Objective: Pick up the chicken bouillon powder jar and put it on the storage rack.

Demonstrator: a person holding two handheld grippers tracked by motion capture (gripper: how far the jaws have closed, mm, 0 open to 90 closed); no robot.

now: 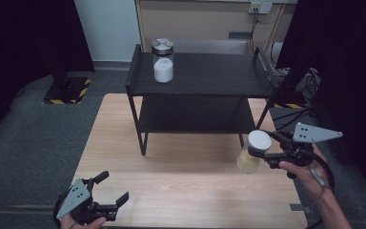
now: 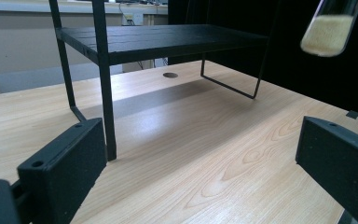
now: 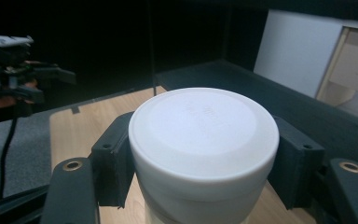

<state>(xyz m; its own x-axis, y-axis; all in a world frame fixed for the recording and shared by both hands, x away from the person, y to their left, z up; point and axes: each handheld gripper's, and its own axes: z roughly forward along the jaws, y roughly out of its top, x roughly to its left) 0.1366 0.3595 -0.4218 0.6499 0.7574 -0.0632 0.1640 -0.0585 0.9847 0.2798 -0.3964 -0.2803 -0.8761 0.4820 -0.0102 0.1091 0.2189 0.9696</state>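
Pale wooden table carries the scene: nearest, the left gripper rests with jaws spread, empty. At the right edge, the right gripper clamps a white-lidded jar of yellowish powder, clear of the tabletop. Beyond stands a black shelf bearing a metal-lidded jar.
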